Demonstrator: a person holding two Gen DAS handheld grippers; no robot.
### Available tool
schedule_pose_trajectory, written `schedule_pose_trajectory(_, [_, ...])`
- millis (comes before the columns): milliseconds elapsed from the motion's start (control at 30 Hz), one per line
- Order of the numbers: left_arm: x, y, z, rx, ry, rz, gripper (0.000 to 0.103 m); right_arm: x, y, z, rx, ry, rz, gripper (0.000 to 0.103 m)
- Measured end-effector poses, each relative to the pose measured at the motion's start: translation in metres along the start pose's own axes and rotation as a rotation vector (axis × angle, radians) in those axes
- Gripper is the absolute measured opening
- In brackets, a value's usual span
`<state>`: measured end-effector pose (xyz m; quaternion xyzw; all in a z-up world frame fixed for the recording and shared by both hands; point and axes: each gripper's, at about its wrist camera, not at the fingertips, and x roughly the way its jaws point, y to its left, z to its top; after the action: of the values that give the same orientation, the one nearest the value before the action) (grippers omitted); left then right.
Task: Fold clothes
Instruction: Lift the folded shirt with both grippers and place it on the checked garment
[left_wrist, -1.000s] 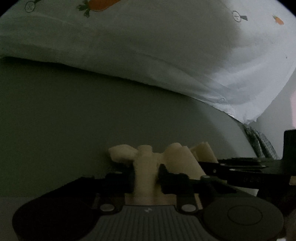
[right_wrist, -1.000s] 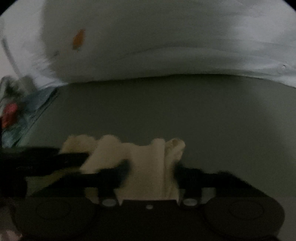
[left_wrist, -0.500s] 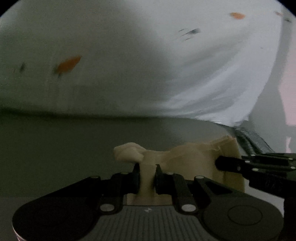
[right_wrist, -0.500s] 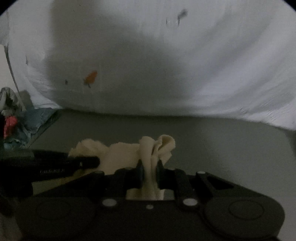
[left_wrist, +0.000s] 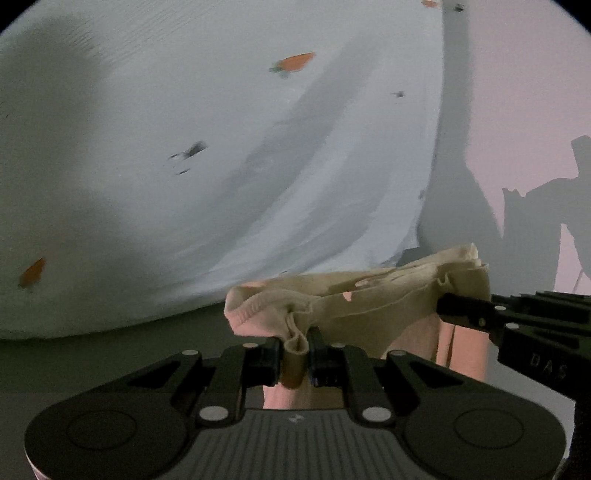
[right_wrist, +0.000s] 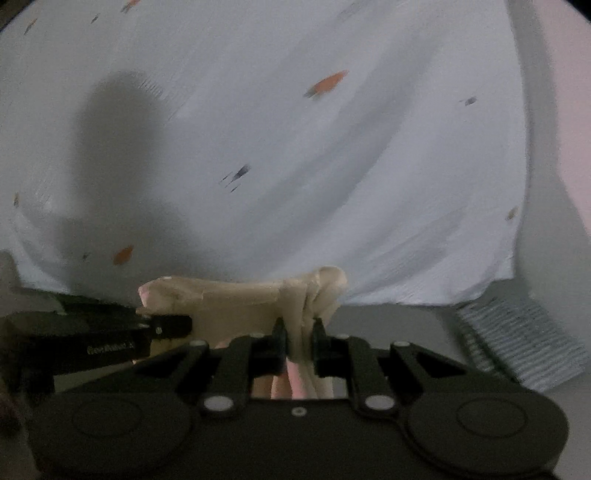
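Filling both views from nine to two o'clock, a white sheet (left_wrist: 221, 166) with carrot prints hangs behind; the cream garment (left_wrist: 351, 306) stretches between the grippers above a grey surface (left_wrist: 110, 354); left gripper (left_wrist: 295, 354) and right gripper (right_wrist: 298, 339) each pinch a bunched edge, jaws nearly closed on it
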<state>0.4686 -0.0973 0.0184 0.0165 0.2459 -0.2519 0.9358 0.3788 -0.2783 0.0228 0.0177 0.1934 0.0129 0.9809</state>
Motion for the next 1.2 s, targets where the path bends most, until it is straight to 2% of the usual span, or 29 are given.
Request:
schedule_pose_trajectory(67, [0.004, -0.033, 0.009, 0.016, -0.015, -0.007, 0.015, -0.016, -0.022, 0.005, 0.013, -0.035, -0.026, 0.013])
schedule_pose_trajectory(300, [0.030, -0.173, 0.037, 0.044, -0.066, -0.010, 0.015, -0.051, -0.166, 0.019, 0.045, -0.121, -0.039, 0.013])
schedule_pose_trajectory(433, [0.069, -0.254, 0.053, 0.008, -0.047, -0.053, 0.015, -0.060, -0.258, 0.029, 0.034, -0.128, -0.062, 0.013])
schedule_pose_trajectory(533, [0.111, -0.292, 0.066, 0.006, -0.015, -0.074, 0.016, -0.052, -0.322, 0.038, 0.079, -0.117, -0.075, 0.014])
schedule_pose_trajectory(600, [0.144, -0.313, 0.077, 0.020, -0.006, -0.072, 0.016, -0.032, -0.357, 0.045, 0.087, -0.115, -0.078, 0.014])
schedule_pose_trajectory(700, [0.193, -0.325, 0.095, 0.042, -0.010, -0.037, 0.017, 0.017, -0.399, 0.056, 0.079, -0.107, -0.077, 0.014])
schedule_pose_trajectory(800, [0.275, -0.326, 0.106, 0.137, 0.023, 0.064, 0.029, 0.089, -0.434, 0.064, 0.078, -0.085, -0.065, 0.018])
schedule_pose_trajectory(867, [0.339, -0.314, 0.103, 0.163, 0.065, 0.158, 0.036, 0.150, -0.451, 0.061, 0.090, -0.034, -0.101, 0.025])
schedule_pose_trajectory(933, [0.384, -0.301, 0.099, 0.195, 0.171, 0.285, 0.038, 0.192, -0.463, 0.058, 0.097, -0.015, -0.149, 0.031])
schedule_pose_trajectory(967, [0.393, -0.294, 0.097, 0.182, 0.190, 0.311, 0.038, 0.202, -0.467, 0.058, 0.107, -0.009, -0.162, 0.038])
schedule_pose_trajectory(1000, [0.396, -0.287, 0.093, 0.147, 0.191, 0.307, 0.044, 0.200, -0.468, 0.056, 0.129, -0.019, -0.162, 0.051])
schedule_pose_trajectory(1033, [0.396, -0.279, 0.088, 0.099, 0.200, 0.284, 0.056, 0.194, -0.468, 0.052, 0.155, -0.035, -0.159, 0.056])
schedule_pose_trajectory(1100, [0.394, -0.274, 0.074, 0.053, 0.221, 0.248, 0.067, 0.184, -0.468, 0.041, 0.196, -0.038, -0.146, 0.058])
schedule_pose_trajectory(1200, [0.405, -0.276, 0.049, 0.047, 0.276, 0.250, 0.067, 0.180, -0.462, 0.017, 0.219, 0.040, -0.119, 0.061])
